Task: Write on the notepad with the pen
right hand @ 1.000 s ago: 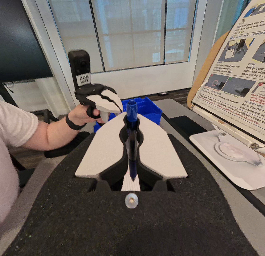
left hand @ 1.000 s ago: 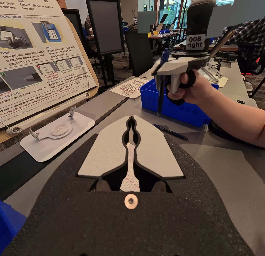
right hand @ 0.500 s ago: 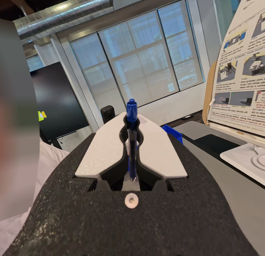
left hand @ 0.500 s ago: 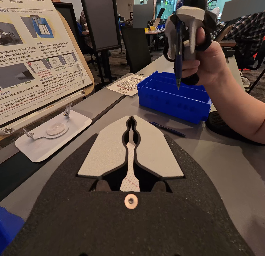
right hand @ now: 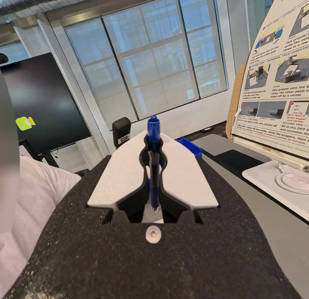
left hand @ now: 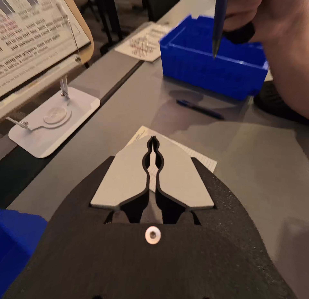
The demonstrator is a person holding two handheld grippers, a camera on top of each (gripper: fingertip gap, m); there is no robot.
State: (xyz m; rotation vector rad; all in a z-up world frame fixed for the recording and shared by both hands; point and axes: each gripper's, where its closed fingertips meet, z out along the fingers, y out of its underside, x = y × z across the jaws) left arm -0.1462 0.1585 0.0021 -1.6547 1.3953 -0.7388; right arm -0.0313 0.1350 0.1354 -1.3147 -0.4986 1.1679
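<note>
so colours: pen (right hand: 153, 165) is blue with a clear smoky barrel, second dark blue pen (left hand: 199, 109) on the grey table (left hand: 250, 173). notepad (left hand: 203, 162) is white with thin ruled lines. bin (left hand: 209, 69) is bright blue. gripper fingers (left hand: 124, 178) are pale grey edged in black, and the stand base (left hand: 50, 125) is white

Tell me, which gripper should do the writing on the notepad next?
The right gripper. It is already shut on the blue pen, tip pointing down. The left gripper is shut with no pen, low over the notepad, better for steadying it.
</note>
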